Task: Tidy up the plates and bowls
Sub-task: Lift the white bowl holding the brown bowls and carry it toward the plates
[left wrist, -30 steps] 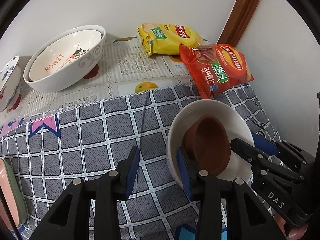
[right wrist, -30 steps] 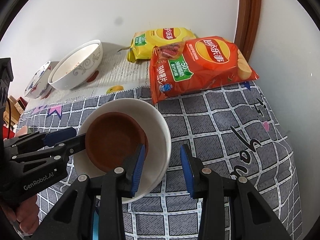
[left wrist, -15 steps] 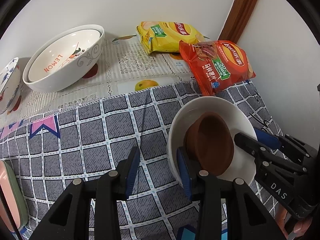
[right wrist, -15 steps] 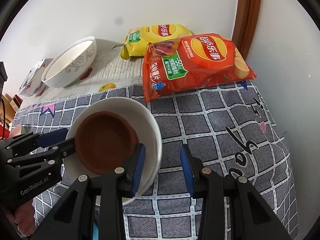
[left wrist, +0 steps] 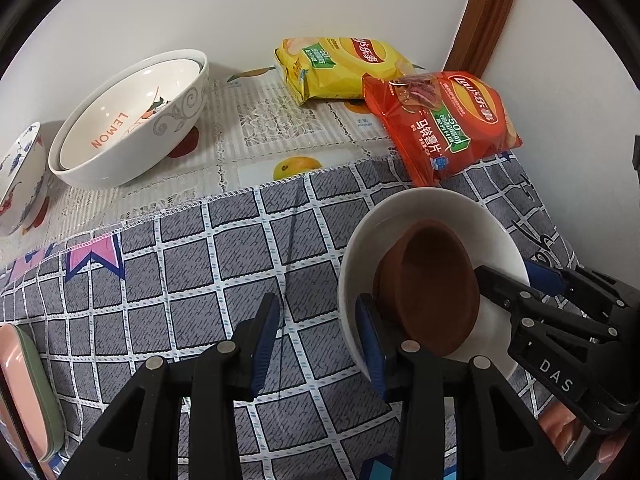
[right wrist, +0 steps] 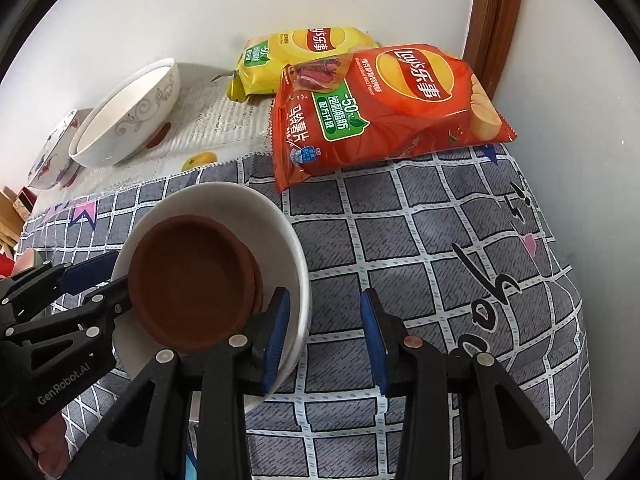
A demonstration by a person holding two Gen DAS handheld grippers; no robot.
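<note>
Now both tools stand partly open, pads straddling opposite rims of a white bowl (left wrist: 472, 216) without visibly pinching it: left tool (left wrist: 318, 340) on its near-left rim, right tool (right wrist: 324, 334) on its right rim. A brown dish (right wrist: 192, 284) sits tilted inside, on the checked bench (right wrist: 440, 248).

Cloth (left wrist: 192, 280) is grey squares with a white grid, pink pennants at the edge; white bowl (left wrist: 492, 232) holds brown dishes (left wrist: 436, 284); big bowl (left wrist: 132, 120) white with grey swirls and orange LEMON; one yellow chip bag (left wrist: 344, 68), one red (right wrist: 384, 108); gripper pads blue.
</note>
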